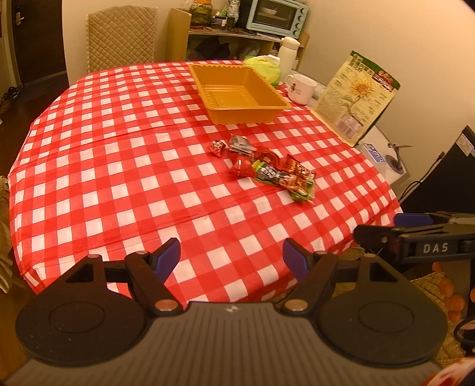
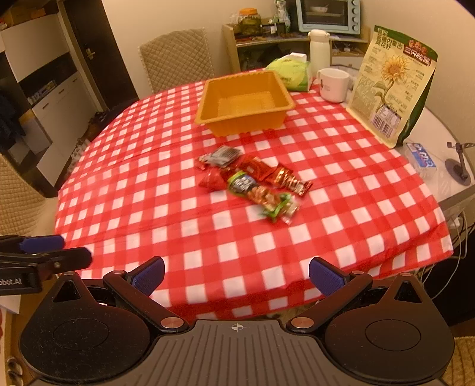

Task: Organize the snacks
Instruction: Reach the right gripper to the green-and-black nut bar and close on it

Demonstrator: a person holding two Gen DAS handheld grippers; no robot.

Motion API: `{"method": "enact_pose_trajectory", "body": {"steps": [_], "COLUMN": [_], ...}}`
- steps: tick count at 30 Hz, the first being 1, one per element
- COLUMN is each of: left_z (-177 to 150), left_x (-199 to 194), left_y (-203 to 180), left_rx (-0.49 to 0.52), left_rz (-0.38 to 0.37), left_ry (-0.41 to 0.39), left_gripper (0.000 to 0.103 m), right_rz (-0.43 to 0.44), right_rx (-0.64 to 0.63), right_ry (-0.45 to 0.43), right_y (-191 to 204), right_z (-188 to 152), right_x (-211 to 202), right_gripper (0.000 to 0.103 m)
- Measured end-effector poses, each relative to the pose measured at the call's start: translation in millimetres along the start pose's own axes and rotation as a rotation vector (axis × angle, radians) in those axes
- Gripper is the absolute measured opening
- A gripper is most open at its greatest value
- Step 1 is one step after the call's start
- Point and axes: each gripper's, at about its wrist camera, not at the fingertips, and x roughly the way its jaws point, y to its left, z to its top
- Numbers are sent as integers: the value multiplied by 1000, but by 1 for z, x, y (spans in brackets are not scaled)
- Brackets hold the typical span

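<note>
Lying ahead of L claw [image 1: 231, 255]: snacks [image 1: 267, 169]

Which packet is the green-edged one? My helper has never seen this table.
Start at the orange tray on the checked tablecloth. Nearer the camera lies a cluster of snack packets, mostly red. The green-edged packet is the long one at the cluster's near side, the only one with green borders.

A home dining room: a counter [image 2: 371, 207] under a red-and-white checked cloth [image 2: 178, 207], a quilted chair [image 2: 178, 56] drawn up to it, a wooden shelf [image 2: 267, 44] carrying a toaster oven [image 2: 328, 14] and a jar [image 2: 249, 17], a mug [image 2: 334, 84], and a tissue pack [image 2: 289, 72].
</note>
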Motion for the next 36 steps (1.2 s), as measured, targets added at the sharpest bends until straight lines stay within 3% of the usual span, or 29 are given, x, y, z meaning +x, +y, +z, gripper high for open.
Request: {"method": "enact_pose_trajectory", "body": {"steps": [15, 18, 36], "left_z": [18, 21, 33], "left_x": [36, 47, 101], "left_y": [7, 5, -4], "left_rx": [-35, -46, -123], "left_rz": [38, 39, 74], "left_ry": [-4, -4, 17], "left_gripper": [74, 75, 75], "right_rz": [65, 91, 198], "right_rx": [-93, -141, -370], "right_ry": [-28, -27, 29], "right_y": [-42, -45, -57], "right_z": [24, 29, 72], "right_x": [40, 52, 140], "right_gripper": [101, 87, 57]}}
